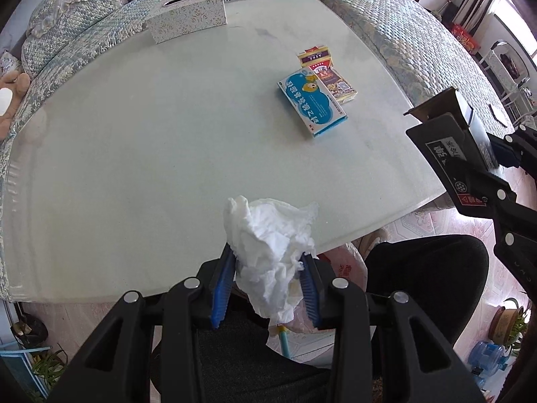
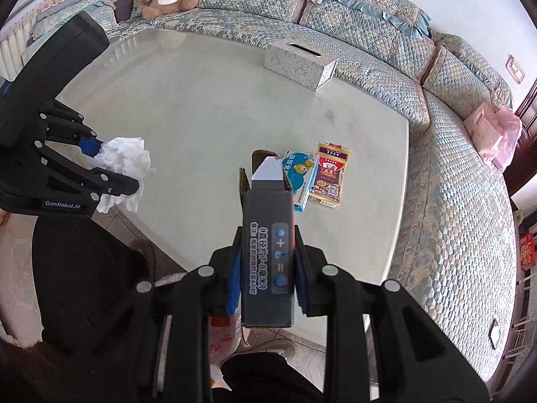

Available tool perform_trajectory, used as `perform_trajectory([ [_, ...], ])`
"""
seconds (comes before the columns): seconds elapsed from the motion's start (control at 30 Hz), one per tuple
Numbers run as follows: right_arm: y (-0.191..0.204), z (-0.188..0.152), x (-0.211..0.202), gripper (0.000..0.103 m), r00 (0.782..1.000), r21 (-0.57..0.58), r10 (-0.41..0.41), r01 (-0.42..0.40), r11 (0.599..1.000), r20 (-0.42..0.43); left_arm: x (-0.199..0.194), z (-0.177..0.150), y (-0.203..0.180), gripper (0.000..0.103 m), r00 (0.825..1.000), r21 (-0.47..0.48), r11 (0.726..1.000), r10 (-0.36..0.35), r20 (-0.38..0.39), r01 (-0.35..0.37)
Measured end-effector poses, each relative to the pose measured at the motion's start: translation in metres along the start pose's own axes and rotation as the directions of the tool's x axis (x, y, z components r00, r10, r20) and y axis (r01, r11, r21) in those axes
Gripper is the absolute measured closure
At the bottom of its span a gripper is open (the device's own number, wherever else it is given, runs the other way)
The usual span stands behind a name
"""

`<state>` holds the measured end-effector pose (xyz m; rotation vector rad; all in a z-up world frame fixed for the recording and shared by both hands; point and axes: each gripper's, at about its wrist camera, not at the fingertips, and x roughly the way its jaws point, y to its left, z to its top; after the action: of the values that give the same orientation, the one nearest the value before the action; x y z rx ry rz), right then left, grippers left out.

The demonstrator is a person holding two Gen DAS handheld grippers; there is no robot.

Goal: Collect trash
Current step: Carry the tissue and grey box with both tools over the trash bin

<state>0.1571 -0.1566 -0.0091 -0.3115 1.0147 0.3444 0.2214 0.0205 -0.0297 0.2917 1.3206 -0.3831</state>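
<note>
The left gripper [image 1: 268, 278] has its blue pads closed on one crumpled white tissue [image 1: 272, 252], held above the near edge of the glass table [image 1: 134, 168]. The right gripper [image 2: 266, 278] clamps one dark carton [image 2: 268, 262] by its sides, jaws narrowly apart; the carton's far flaps stand open, and its contents cannot be made out. Below the table's near edge sits a plastic bag [image 1: 345, 265], contents unclear. On the table stand one patterned tissue box [image 1: 188, 16] at the far side, with nothing showing in its slot, and to the right two small packs: one blue box [image 1: 312, 104] touching one red-and-gold pack [image 1: 330, 74].
</note>
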Motion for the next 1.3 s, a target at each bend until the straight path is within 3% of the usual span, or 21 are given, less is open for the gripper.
perform_trajectory([
  [0.57, 0.046, -0.071, 0.007, 0.077, 0.996, -0.001, 0.072, -0.072, 0.997, -0.052, 0.032, -0.061, -0.035, 0.067, 0.999, 0.029, 0.999, -0.044, -0.004, 0.045],
  [1.3, 0.073, -0.134, 0.080, 0.077, 0.977, 0.041, 0.129, -0.123, 0.992, -0.168, 0.135, -0.113, -0.062, 0.067, 0.989, 0.065, 0.993, -0.092, -0.113, 0.100],
])
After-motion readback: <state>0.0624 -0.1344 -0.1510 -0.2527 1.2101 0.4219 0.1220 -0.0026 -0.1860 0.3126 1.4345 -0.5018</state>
